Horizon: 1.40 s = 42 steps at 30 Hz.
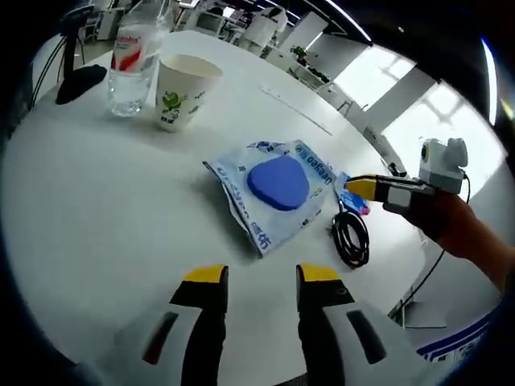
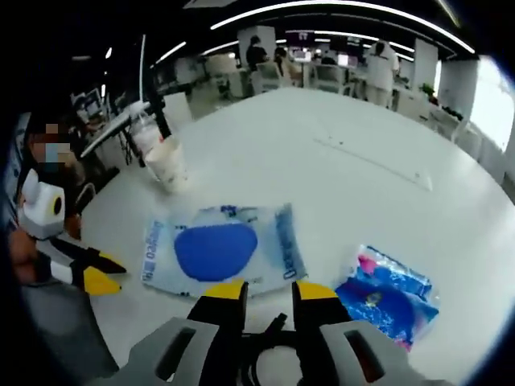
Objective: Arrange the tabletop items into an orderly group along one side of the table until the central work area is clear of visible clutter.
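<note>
The right gripper [image 2: 268, 293] hangs over the coiled black cable [image 1: 352, 238] with jaws parted and nothing in them, while the left gripper [image 1: 259, 275] waits spread and empty short of the blue-padded packet [image 1: 273, 193] mid-table. A loose coil may unspool or drag the small blue pouch [image 2: 386, 294] beside it.

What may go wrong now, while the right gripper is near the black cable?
1. The black cable is a loose coil beside the small blue packet; lifting it with the right gripper may drag that packet.
2. The cable also lies near the table edge, so it may slide off.
3. The paper cup and water bottle stand upright and close together; a careless push may tip one.
</note>
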### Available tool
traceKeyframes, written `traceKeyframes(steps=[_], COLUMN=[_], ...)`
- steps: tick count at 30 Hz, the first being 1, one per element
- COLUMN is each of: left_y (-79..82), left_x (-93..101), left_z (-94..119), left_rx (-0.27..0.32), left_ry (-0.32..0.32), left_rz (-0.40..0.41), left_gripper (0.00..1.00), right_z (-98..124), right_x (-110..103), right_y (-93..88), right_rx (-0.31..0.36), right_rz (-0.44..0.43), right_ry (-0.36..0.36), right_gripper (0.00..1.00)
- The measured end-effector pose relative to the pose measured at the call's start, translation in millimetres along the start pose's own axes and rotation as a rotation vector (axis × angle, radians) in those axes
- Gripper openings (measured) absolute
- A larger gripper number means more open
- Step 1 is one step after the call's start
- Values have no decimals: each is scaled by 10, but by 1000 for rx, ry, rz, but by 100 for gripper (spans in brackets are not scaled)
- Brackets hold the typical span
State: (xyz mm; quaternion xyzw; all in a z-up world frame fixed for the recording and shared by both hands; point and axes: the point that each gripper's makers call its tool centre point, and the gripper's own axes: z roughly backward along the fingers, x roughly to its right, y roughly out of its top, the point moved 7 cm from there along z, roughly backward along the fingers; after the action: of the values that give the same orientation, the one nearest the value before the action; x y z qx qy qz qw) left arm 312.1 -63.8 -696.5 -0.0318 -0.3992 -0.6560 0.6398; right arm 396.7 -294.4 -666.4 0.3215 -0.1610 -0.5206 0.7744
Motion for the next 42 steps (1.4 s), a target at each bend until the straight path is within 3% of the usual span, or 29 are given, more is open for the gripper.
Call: traceKeyframes(steps=[7,13,22,28,37,42], left_y=[-15,8,32,83,238,368], left_x=[14,-5,-7,-16,-146,-160], left_z=[-66,-107,-193,-247,-246,-284], left_rx=[-10,0,-7,-21,19,43], left_ry=[2,2,-3,-24,-9,-13], left_rz=[28,55,68,41,41,50], left_gripper=[30,22,12,0,0,0], right_z=[-155,-243,-409,-375,-197,-83], right_x=[77,171,263,203,197,216], right_y=[6,42,14,30,15,-40], right_rx=[-27,-24,-75,-65,-22,1], right_rz=[-7,-73,-83,-64,-85,-105], right_ry=[-13,-33,-45,-41,4,-5], right_gripper=[21,20,16,1,0,0])
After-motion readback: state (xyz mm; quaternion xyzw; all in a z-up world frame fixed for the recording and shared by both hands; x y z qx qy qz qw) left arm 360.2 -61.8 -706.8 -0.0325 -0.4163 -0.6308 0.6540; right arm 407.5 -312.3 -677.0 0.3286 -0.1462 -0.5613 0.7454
